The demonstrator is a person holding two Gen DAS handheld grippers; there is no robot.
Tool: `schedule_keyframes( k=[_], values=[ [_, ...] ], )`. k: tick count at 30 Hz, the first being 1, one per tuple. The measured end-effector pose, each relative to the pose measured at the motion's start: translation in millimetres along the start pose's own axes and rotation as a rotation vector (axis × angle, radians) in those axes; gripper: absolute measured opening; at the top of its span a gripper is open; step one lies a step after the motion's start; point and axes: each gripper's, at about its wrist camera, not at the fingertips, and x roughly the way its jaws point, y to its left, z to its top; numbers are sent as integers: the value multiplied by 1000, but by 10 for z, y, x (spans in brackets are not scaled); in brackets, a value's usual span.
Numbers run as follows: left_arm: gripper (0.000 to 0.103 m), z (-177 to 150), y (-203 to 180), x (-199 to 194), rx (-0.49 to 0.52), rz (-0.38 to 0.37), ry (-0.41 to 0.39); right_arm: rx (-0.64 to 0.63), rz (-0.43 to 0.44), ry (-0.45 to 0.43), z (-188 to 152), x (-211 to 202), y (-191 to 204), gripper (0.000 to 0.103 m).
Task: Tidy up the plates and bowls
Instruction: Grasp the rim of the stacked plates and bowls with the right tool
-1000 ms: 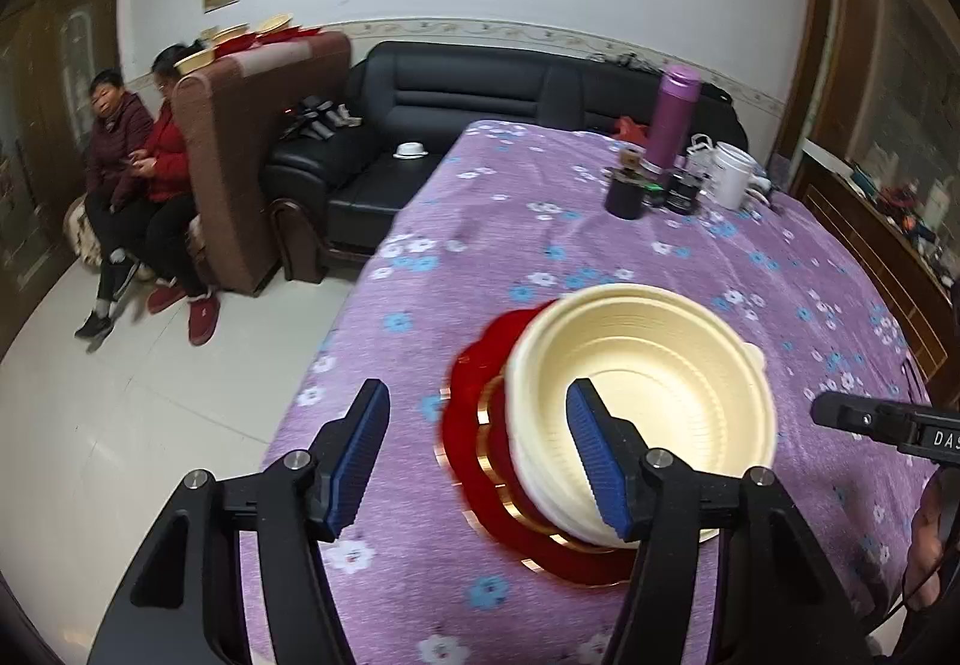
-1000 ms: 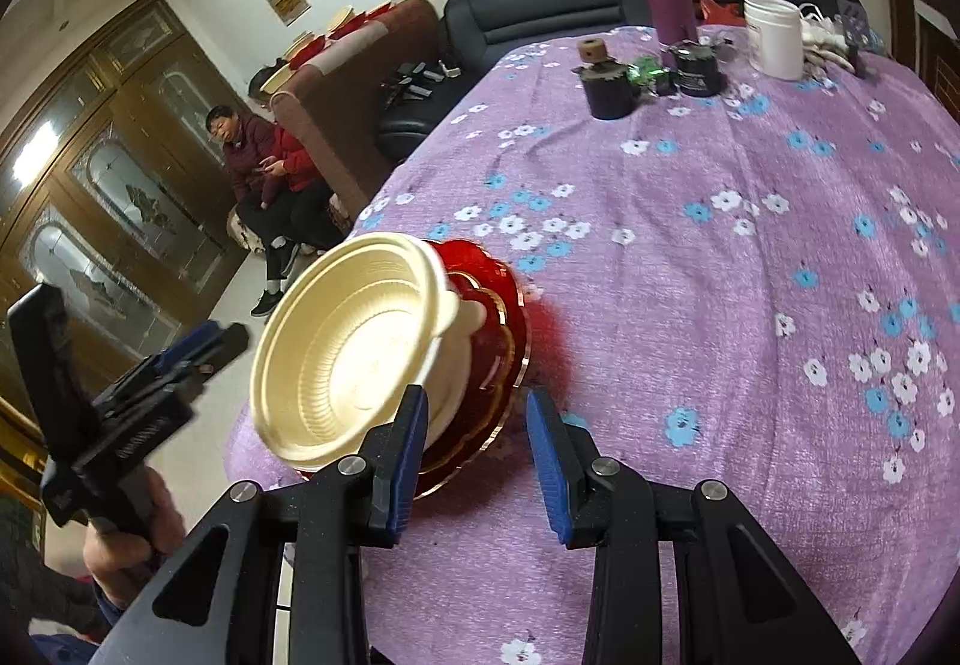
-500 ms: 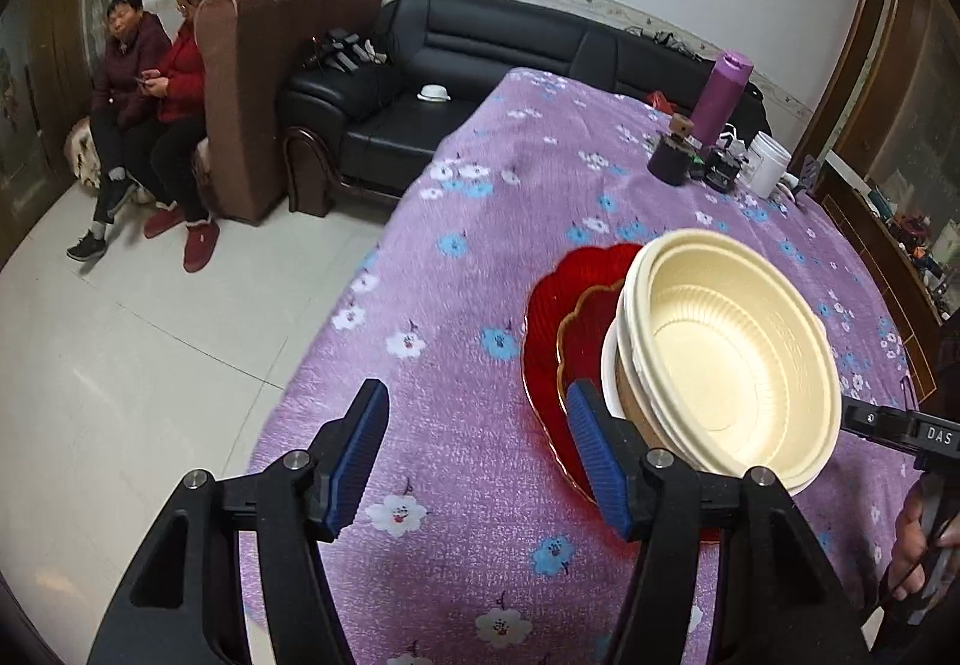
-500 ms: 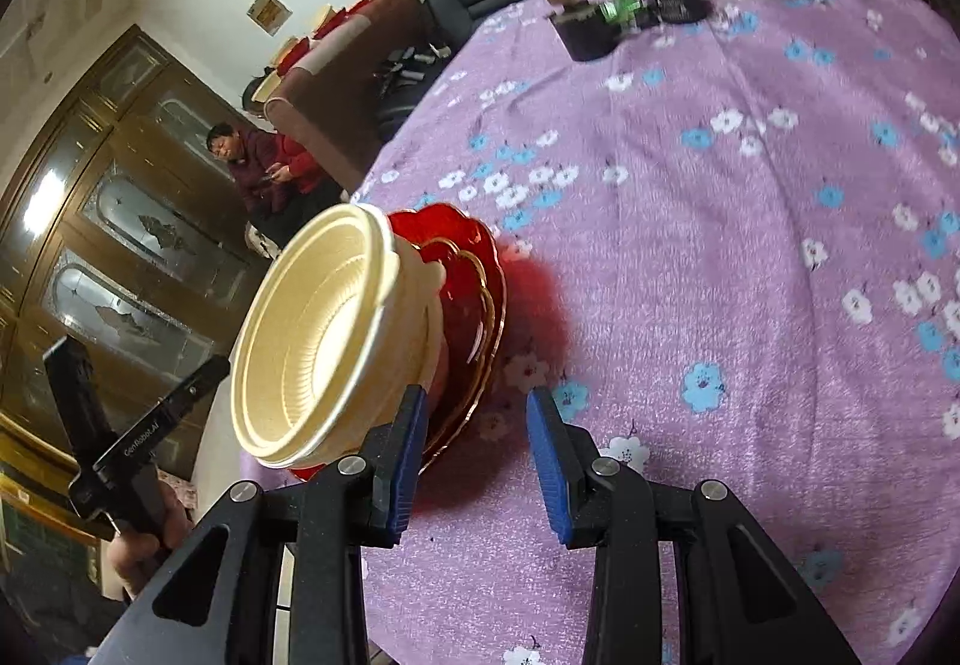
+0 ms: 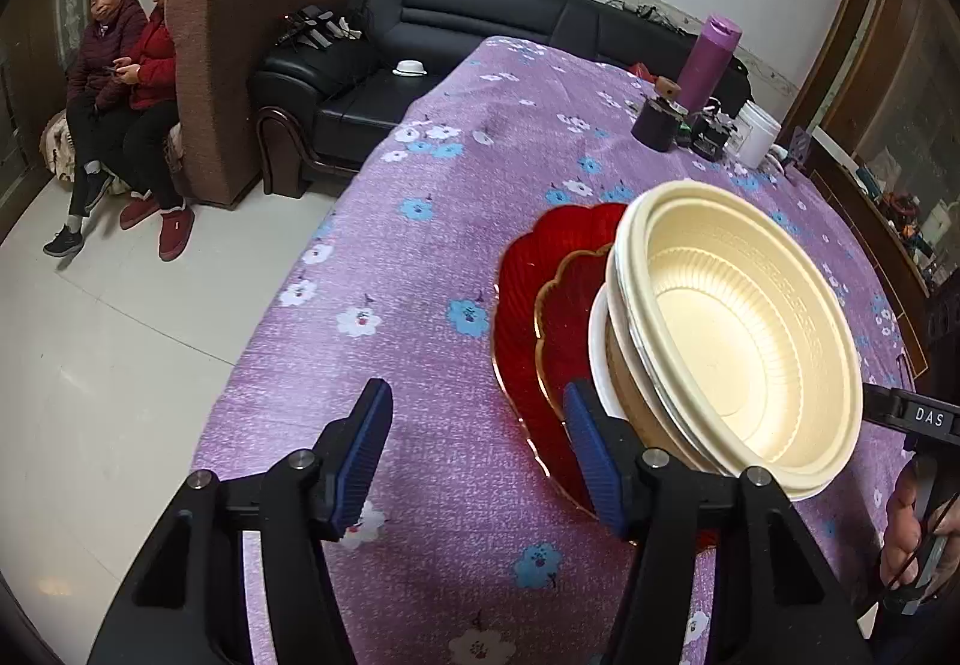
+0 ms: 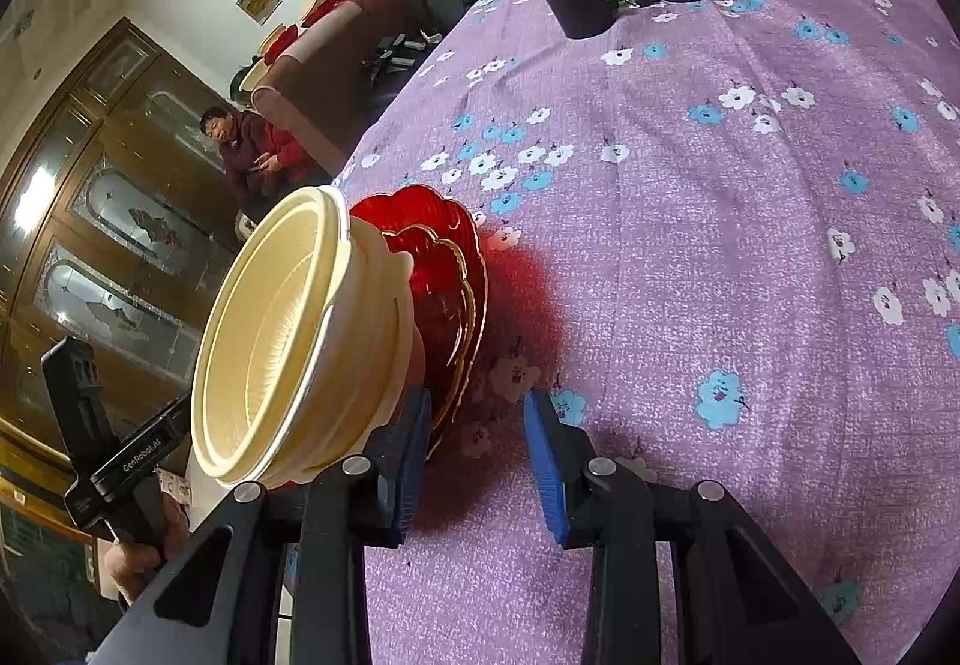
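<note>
A stack of cream bowls (image 5: pixel 744 341) sits on red gold-rimmed plates (image 5: pixel 540 299), and the whole stack is tilted up off the purple flowered tablecloth (image 5: pixel 456 185). My left gripper (image 5: pixel 480 455) is open, its right finger against the stack's near edge, its left finger in free air. In the right wrist view the bowls (image 6: pixel 288 347) and the plates (image 6: pixel 444 257) lean steeply to the left. My right gripper (image 6: pixel 480 461) is open, its left finger touching the stack's lower edge.
At the table's far end stand a purple flask (image 5: pixel 711 59), a dark cup (image 5: pixel 657 125) and a white cup (image 5: pixel 757 134). A black sofa (image 5: pixel 420 41), a brown armchair (image 5: pixel 240 65) and two seated people (image 5: pixel 120 83) are to the left.
The stack of plates and bowls has tipped further up on its edge between the two grippers. Both grippers stay open and have shifted with it.
</note>
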Motion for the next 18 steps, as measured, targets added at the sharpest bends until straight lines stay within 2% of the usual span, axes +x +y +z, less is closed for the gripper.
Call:
schedule_keyframes(
  k=[3,7,15,18],
  values=[
    [50,-1,-41,56,10,3,6,-7,-7,7,16,48,17,29],
    [31,2,-58,129,17,2,16,-14,-9,25,26,133,46,21],
    [22,6,-75,253,24,-8,19,-28,-24,19,30,242,105,15],
    [15,-5,-132,282,43,-6,16,-42,-41,4,29,259,136,15]
  ],
)
